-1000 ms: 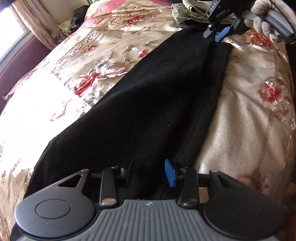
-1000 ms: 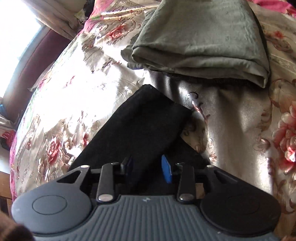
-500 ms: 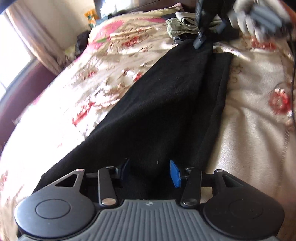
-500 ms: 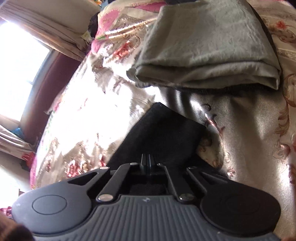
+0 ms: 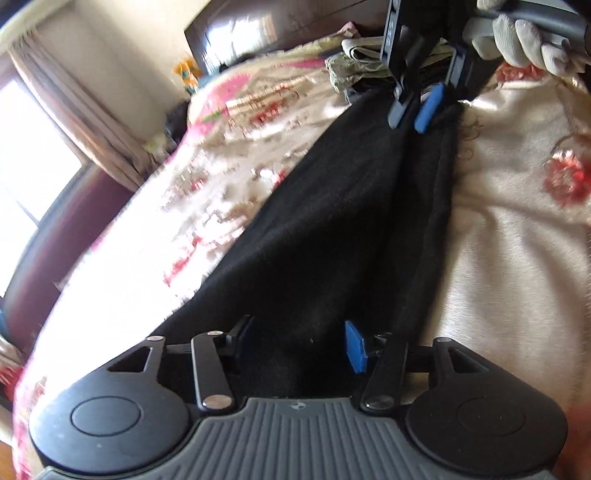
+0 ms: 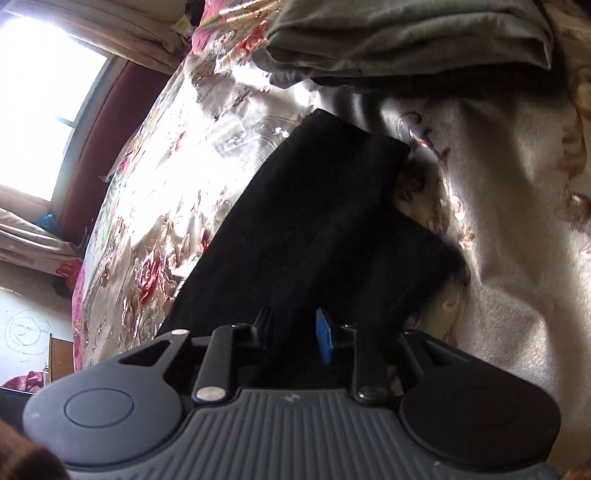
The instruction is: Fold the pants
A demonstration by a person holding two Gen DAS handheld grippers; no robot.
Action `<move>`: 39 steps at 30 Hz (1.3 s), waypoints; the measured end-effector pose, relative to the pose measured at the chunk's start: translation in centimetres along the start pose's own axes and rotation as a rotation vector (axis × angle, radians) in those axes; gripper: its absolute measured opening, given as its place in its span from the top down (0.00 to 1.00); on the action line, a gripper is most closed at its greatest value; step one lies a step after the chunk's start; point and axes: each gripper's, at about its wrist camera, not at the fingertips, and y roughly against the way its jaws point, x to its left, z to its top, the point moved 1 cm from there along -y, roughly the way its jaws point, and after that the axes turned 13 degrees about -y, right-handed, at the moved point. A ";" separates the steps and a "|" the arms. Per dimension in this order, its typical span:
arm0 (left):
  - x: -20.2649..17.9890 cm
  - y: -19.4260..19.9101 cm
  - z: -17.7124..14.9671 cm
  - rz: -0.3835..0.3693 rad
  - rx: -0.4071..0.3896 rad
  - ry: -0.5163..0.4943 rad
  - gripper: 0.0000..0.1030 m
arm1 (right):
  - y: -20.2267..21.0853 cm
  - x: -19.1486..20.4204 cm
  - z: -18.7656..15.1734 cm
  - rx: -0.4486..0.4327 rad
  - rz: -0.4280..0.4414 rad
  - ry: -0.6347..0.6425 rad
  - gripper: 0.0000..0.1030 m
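Black pants (image 5: 332, 236) lie lengthwise on a floral bedspread, one leg folded over the other, with a raised ridge down the middle. My left gripper (image 5: 299, 343) is open over the near end, fabric between its jaws. My right gripper (image 6: 293, 332) is open near the leg ends (image 6: 332, 177), with a ridge of black cloth between its blue pads (image 6: 325, 339). It also shows in the left wrist view (image 5: 413, 110), held by a gloved hand at the far end of the pants.
A folded grey-green garment (image 6: 406, 33) lies on the bed just beyond the leg ends. The floral bedspread (image 5: 517, 240) spreads to both sides. A window with curtains (image 5: 55, 129) and a dark red bed frame (image 6: 99, 140) stand at the left.
The right gripper was open, shut on the leg end half a second ago, and is open again now. Both views have tilted and the pants are bunched into a ridge.
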 end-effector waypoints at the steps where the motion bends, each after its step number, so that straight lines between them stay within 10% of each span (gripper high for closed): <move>1: -0.2 0.0 0.0 0.013 -0.006 -0.010 0.37 | -0.1 -0.3 0.0 -0.007 0.017 -0.006 0.74; 8: 0.6 -0.8 0.1 0.060 0.022 0.115 0.71 | -0.7 -0.7 0.8 -0.087 0.106 -0.026 0.63; 14: 1.1 -0.3 0.2 0.059 0.019 0.194 0.74 | -0.5 -1.2 1.0 -0.146 0.118 -0.043 0.66; 17: 1.3 -0.2 0.4 0.053 0.026 0.180 0.75 | -1.3 -1.1 1.7 -0.154 0.108 -0.080 0.94; 24: 3.6 3.3 0.6 0.098 -0.014 0.181 0.78 | 6.5 1.8 -0.3 -0.170 0.289 0.050 0.95; 28: 2.3 4.8 0.1 0.074 -0.014 0.163 0.78 | 5.2 0.5 -1.3 -0.131 0.143 0.165 0.91; 30: 0.2 4.0 -0.5 0.029 0.015 0.122 0.78 | 2.7 -1.9 -1.4 -0.066 0.025 0.090 0.90; 36: -2.7 3.4 -1.0 0.022 0.053 -0.001 0.80 | 3.0 -5.5 -0.2 -0.114 0.169 -0.126 0.77; 39: -2.2 3.3 -0.9 0.005 0.052 0.015 0.80 | 3.4 -5.0 1.1 -0.175 0.186 -0.114 0.86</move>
